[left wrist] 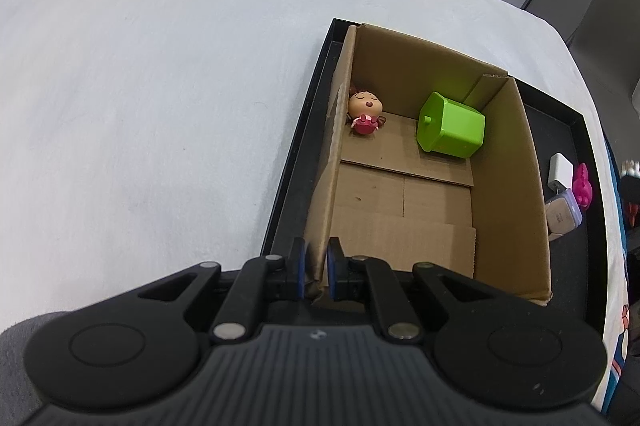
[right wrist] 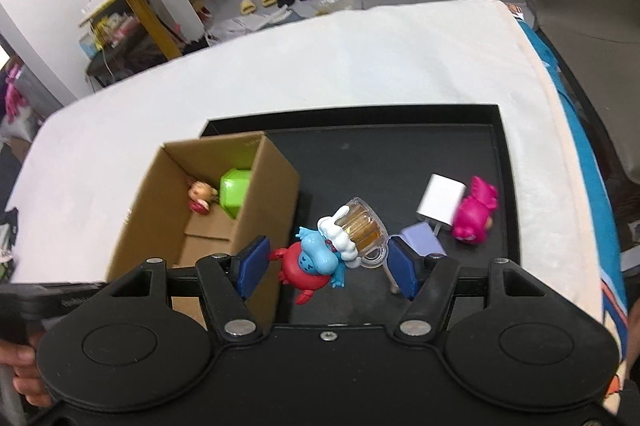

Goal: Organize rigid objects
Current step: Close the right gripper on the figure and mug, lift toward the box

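The left gripper [left wrist: 316,266] is seen at lower centre of the left wrist view, clenched on the near wall of the cardboard box [left wrist: 508,186], one pad on each side of the cardboard edge, so the box is taken to be steadied. The box stands in a black tray [left wrist: 296,154] on a white-covered surface [left wrist: 140,86]. Two items are already in the box at its far end: a small doll figure [left wrist: 364,112] toward the left wall and a green plastic container [left wrist: 450,126] lying on its side toward the right wall.

In the right wrist view the right gripper [right wrist: 326,264] is at lower centre, jaws partly apart. Between the blue pads a blue-and-red figurine [right wrist: 310,262] and a toy beer mug [right wrist: 358,228] are seen. Whether either is pinched, or both just lie on the tray below, cannot be told; no pad contact is visible.

Left on the tray floor at right of that frame: a white charger [right wrist: 440,200], a pink toy [right wrist: 476,212], a lilac case [right wrist: 424,240], close together, charger and pink toy touching.

Step judged: sorting is mid-way, with two items boxed and several to go. The next move is judged to need a firm hold on the figurine or mug, then carriage leftward over the box's right wall and release inside, clear of the left gripper.
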Demonstrator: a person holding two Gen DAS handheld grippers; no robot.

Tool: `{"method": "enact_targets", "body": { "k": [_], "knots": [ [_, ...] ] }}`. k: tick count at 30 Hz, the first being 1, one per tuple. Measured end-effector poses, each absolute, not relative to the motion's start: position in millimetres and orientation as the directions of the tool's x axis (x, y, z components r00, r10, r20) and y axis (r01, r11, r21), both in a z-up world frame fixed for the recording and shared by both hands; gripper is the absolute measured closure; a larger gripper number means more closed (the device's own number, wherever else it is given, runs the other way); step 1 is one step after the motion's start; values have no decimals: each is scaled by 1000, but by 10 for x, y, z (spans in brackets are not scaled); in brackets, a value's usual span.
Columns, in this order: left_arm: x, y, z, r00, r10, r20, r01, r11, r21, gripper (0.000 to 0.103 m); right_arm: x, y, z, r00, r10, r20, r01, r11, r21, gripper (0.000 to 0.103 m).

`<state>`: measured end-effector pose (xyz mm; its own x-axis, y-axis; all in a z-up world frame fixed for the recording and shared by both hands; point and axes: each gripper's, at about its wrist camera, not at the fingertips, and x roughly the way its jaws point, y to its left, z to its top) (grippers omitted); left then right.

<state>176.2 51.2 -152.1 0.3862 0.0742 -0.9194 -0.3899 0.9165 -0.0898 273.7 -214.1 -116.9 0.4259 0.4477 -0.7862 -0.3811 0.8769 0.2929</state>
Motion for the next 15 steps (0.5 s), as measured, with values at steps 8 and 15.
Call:
{"method": "enact_targets", "body": {
  "k": [8, 15],
  "knots": [
    [1760, 503, -1521, 390, 75, -918, -386, 918, -89, 94, 2755, -1992, -1110, 433, 492, -755, -398, 856, 329, 40],
    [1756, 508, -1531, 395, 70, -916, -386, 918, -96, 93, 2782, -1861, -1091, 426, 520, -740, -410, 840, 355, 40]
  ]
}}
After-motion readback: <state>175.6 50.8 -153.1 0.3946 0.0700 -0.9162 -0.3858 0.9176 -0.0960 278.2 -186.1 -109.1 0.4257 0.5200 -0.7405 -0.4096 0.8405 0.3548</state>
